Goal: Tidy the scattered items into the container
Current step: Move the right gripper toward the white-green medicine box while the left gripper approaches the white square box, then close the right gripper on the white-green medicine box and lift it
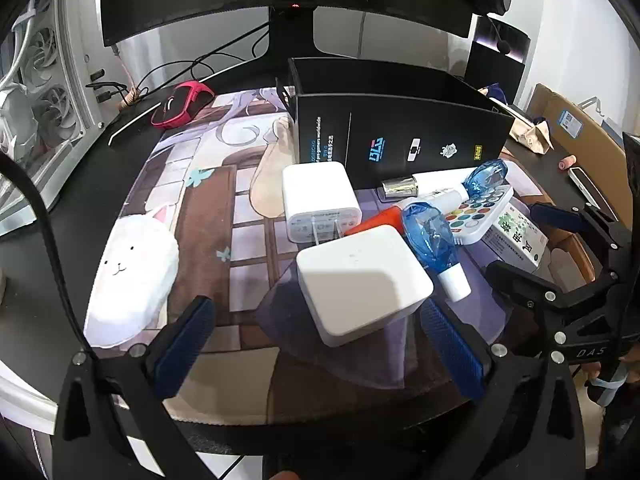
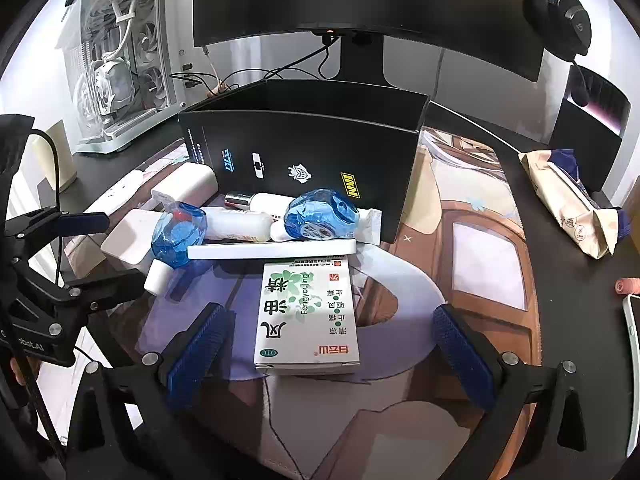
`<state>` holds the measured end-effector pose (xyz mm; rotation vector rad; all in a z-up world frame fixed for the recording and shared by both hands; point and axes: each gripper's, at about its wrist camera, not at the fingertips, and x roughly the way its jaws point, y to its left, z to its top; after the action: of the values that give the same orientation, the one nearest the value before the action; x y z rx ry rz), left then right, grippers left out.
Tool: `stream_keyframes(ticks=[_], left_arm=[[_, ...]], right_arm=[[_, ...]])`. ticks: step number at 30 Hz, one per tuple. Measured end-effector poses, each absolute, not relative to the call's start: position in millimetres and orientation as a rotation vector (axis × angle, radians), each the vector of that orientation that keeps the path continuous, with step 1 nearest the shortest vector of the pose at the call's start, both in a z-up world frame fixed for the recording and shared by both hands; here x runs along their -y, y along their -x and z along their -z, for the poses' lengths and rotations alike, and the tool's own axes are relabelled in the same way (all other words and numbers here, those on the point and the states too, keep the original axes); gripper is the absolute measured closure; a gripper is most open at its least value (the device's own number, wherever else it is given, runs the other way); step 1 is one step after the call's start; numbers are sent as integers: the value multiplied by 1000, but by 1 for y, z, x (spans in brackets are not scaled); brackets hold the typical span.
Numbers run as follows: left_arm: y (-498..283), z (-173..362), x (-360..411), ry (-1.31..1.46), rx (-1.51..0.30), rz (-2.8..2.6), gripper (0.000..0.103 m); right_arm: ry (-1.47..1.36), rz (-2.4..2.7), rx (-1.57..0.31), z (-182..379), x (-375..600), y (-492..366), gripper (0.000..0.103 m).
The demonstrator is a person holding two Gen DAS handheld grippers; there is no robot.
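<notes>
Scattered items lying in one heap on printed mat (image 1: 208,208) of the surface, just in front of black container (image 2: 320,152).

Medicine box (image 2: 306,316) flat between the wide-open fingers of right gripper (image 2: 326,354), long axis pointing away toward the container, touched by neither finger. White palette (image 2: 272,249) lying crosswise just behind it. Two blue dispensers: one (image 2: 176,236) tilted, white tip toward the camera; the other (image 2: 322,212) resting on a white tube (image 2: 368,226), close against the container wall. White bottle with silver cap (image 2: 248,216) lying on its side between them.

White cube charger (image 1: 362,280) just ahead of left gripper (image 1: 320,352), fingers spread wide, holding nothing. Second charger (image 1: 320,200) behind it, prongs toward the camera.

Container standing upright, top open; inside not visible.

Around: white cat-shaped cushion (image 1: 132,276) at left, red mouse (image 1: 182,104), monitor (image 2: 368,4) behind, brown paper packet (image 2: 568,204) at right, well apart.
</notes>
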<state>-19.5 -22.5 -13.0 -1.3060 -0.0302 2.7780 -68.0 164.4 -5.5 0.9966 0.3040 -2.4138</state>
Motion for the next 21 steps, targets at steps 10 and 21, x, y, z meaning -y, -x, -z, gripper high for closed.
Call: stream_keyframes(ticks=[10, 21], left_arm=[[20, 16, 22, 1298, -6, -2768, 0], [17, 18, 25, 1253, -14, -2775, 0]], right_arm=[[-971, 2422, -294, 8, -166, 67, 1], [-907, 2428, -293, 9, -165, 61, 3]])
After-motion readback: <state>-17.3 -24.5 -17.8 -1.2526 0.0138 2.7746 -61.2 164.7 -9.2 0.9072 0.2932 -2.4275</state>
